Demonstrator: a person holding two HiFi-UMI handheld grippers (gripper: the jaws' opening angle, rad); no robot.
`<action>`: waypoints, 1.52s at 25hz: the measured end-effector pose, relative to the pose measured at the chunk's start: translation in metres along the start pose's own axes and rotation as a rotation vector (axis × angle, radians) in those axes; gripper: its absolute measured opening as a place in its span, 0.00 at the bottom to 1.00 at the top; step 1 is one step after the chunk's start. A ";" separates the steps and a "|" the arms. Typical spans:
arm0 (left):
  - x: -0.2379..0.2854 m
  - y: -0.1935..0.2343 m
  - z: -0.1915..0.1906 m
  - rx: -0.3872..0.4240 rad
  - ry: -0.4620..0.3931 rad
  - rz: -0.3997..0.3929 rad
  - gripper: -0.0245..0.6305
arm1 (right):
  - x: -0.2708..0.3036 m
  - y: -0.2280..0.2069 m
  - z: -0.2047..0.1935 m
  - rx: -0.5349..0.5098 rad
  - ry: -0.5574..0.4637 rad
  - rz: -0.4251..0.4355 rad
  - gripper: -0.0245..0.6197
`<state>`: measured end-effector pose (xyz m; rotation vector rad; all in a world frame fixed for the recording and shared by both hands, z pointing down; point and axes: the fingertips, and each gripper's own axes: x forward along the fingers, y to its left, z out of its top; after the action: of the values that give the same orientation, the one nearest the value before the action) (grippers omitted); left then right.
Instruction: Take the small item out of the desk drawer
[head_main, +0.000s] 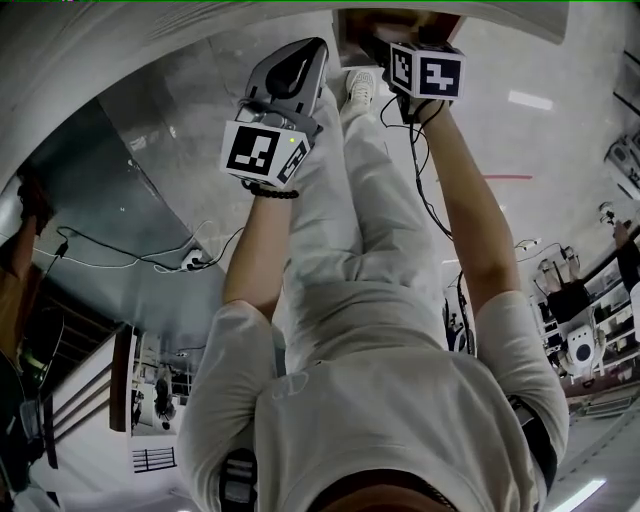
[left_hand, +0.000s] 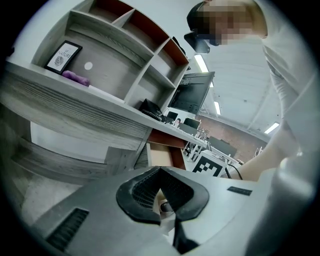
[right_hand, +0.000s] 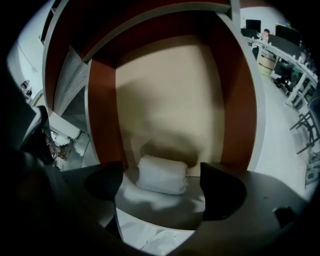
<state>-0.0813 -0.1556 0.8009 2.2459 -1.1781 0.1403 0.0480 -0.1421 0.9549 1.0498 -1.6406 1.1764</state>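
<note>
We hold the right gripper (right_hand: 160, 186) spread wide at the open drawer (right_hand: 102, 115); the white packet (right_hand: 161, 174) lies just ahead between its jaws, long axis crosswise.

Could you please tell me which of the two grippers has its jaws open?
The right gripper: its jaws stand wide apart in the drawer, with the white bundle between them untouched; the jaws of the left gripper are together.
</note>
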 end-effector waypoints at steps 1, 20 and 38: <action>0.001 0.001 -0.001 -0.001 -0.001 -0.001 0.04 | 0.002 -0.001 0.001 0.005 -0.002 -0.007 0.79; 0.004 0.006 -0.022 -0.035 0.024 0.010 0.04 | 0.012 -0.016 -0.007 -0.073 0.082 -0.154 0.60; -0.021 -0.011 0.013 0.010 0.019 0.003 0.04 | -0.055 0.008 0.016 -0.042 -0.174 -0.055 0.47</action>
<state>-0.0876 -0.1430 0.7783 2.2468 -1.1735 0.1691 0.0541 -0.1470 0.8971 1.1903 -1.7504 1.0350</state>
